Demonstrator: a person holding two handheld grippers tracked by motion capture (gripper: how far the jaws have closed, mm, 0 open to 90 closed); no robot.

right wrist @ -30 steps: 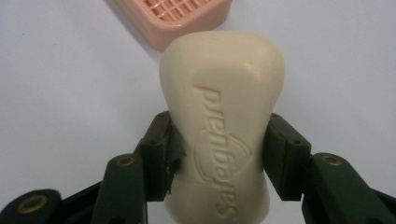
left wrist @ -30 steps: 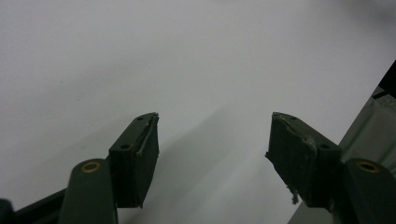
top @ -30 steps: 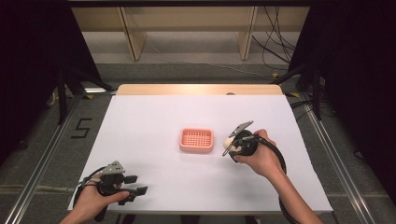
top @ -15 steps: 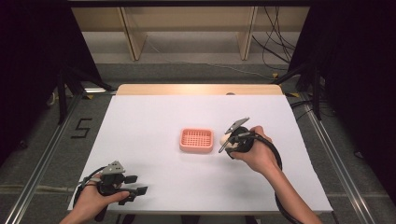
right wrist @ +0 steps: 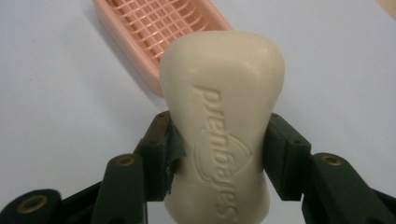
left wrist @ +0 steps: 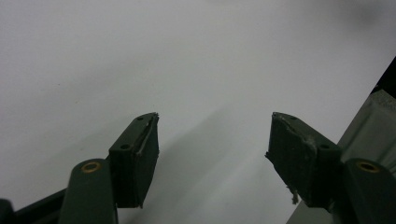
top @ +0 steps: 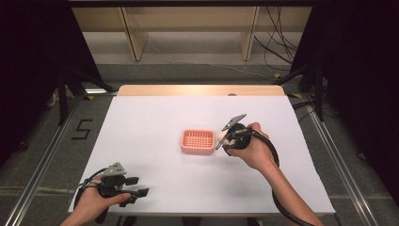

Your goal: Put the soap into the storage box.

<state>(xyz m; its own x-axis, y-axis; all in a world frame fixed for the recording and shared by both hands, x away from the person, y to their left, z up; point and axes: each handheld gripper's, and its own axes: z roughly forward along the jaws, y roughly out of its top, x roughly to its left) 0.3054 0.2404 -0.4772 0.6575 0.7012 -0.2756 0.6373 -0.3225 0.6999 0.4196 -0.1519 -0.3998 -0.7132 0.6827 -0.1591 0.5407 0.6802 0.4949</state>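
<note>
A pink slotted soap dish (top: 198,141) lies near the middle of the white table; its grid (right wrist: 159,28) fills the top of the right gripper view. My right gripper (top: 221,140) is shut on a cream bar of soap (right wrist: 223,112) with embossed lettering, held just right of the dish's edge and slightly above the table. The soap (top: 221,139) appears as a small pale spot at the jaws in the high view. My left gripper (top: 137,188) rests at the table's front left corner, open with nothing between its fingers (left wrist: 137,154).
The white table top (top: 155,117) has a wooden strip (top: 197,90) along its far edge. Metal rails (top: 42,155) run along both sides on the floor. The table's right edge (left wrist: 373,116) lies close to the left gripper.
My right gripper has carried the soap leftward, closer to the pink dish. The left gripper has stayed put.
</note>
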